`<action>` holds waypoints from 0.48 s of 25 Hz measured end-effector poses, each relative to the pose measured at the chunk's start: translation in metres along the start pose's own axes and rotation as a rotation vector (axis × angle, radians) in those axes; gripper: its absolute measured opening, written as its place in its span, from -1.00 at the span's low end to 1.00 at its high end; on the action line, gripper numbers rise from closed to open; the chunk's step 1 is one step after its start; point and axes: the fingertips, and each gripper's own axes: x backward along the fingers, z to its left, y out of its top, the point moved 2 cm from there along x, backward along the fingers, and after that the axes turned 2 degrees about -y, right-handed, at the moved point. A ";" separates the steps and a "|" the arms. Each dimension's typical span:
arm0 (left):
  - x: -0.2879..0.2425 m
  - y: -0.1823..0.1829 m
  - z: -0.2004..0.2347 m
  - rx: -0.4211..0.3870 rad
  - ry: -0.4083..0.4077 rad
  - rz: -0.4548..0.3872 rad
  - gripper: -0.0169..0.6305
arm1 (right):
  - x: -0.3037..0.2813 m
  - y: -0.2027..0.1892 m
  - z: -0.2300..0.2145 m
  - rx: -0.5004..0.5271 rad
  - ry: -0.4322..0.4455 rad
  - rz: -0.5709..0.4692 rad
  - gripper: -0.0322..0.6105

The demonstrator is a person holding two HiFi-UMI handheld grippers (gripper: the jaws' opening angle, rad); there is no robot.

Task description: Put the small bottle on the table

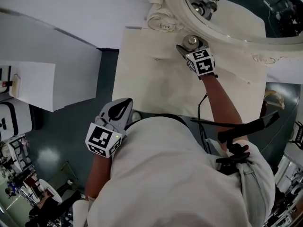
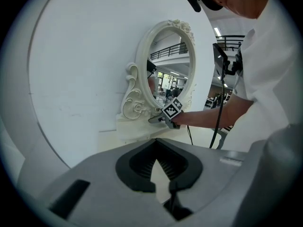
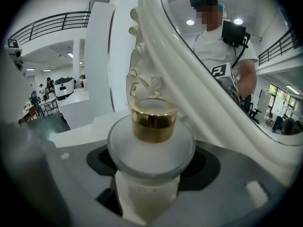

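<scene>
- Two grippers in play. The right gripper (image 1: pixel 191 46) is out over the back of the white table (image 1: pixel 156 84), and the left gripper (image 1: pixel 120 110) is held back at the person's waist.
- The right gripper's jaws stand wide, clamped on the small bottle (image 3: pixel 150 148): frosted body, gold cap (image 3: pixel 153 119), held upright between the jaws.
- The left gripper's jaws are drawn together with nothing between them. It is idle and well apart from the bottle.
- The bottle is at the far edge of the table, just beside the base of the oval mirror (image 1: pixel 227 18), close to its scrolled frame (image 3: pixel 142 86).
- I can't tell whether the bottle's base is touching the tabletop or hanging just above it; no view shows the bottom.
- My read on the step: the bottle is about to be set down and hasn't been let go.
- Risk: if the jaws open while the base is off the surface or tilted, the bottle drops and tips, and it looks like glass.
- Risk: the frame is very near, so a sideways nudge on the way down or while backing out could knock the bottle against it.
- Risk: the frosted wall looks smooth and the grip sits low under the wide shoulder, so a loose squeeze could let it slide.
- Risk: if the jaws pull back before they've fully cleared the shoulder, they could drag the bottle over.
</scene>
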 end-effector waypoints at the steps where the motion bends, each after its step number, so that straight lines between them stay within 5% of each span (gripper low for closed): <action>1: -0.001 0.001 0.000 0.002 0.004 0.002 -0.94 | -0.003 -0.001 0.000 0.001 0.001 0.001 0.16; 12: -0.014 0.000 -0.002 0.026 0.038 0.024 -0.94 | -0.023 -0.012 -0.007 -0.007 0.006 0.004 0.16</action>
